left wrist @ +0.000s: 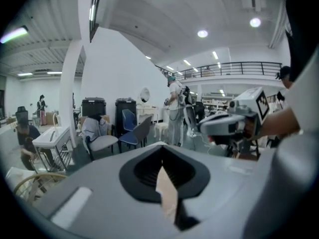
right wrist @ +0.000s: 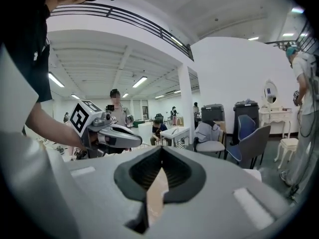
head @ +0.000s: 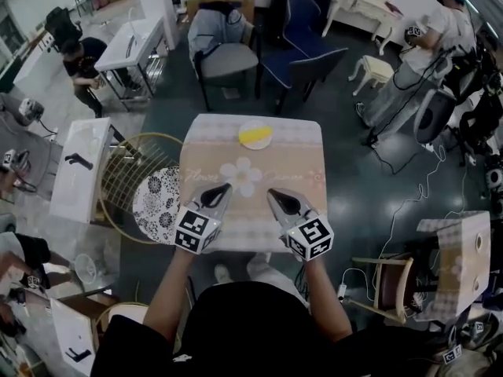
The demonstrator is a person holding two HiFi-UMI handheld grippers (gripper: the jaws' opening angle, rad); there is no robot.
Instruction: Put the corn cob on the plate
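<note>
1. Task item: corn cob point(head: 254, 140), yellow, lying on the round pale plate point(head: 255, 127), across the plate's near half. Plate set at the far edge of the table point(head: 306, 171), about midway along that edge. Table covered in a beige cloth, with 1 white flower print point(head: 241, 175) at the centre.

2. State of left gripper point(head: 227, 186): held above the near-left part of the table, pointing toward the far edge and slightly downward. In the left gripper view, jaws fully together, tip against tip, with nothing between them. Marker cube point(head: 196, 230) at the rear, over the near table edge.

3. State of right gripper point(head: 270, 192): held above the near-right part of the table, at about the same height and tilt. In the right gripper view, jaws likewise pressed together, with nothing gripped. Second marker cube point(head: 309, 238) at the rear.

4. Relations: 2 grippers side by side, tips angled toward each other but apart. Flower print between and just beyond the tips. Both grippers well apart from the plate and the corn cob, with no contact with either.

5. Surroundings: round black-and-white patterned disc point(head: 157, 204) just beside the left table edge, against a gold wire frame point(head: 126, 171). Beyond the far edge, 1 grey chair point(head: 228, 60) and 2 dark blue chairs point(head: 310, 61). Several people elsewhere in the room.
</note>
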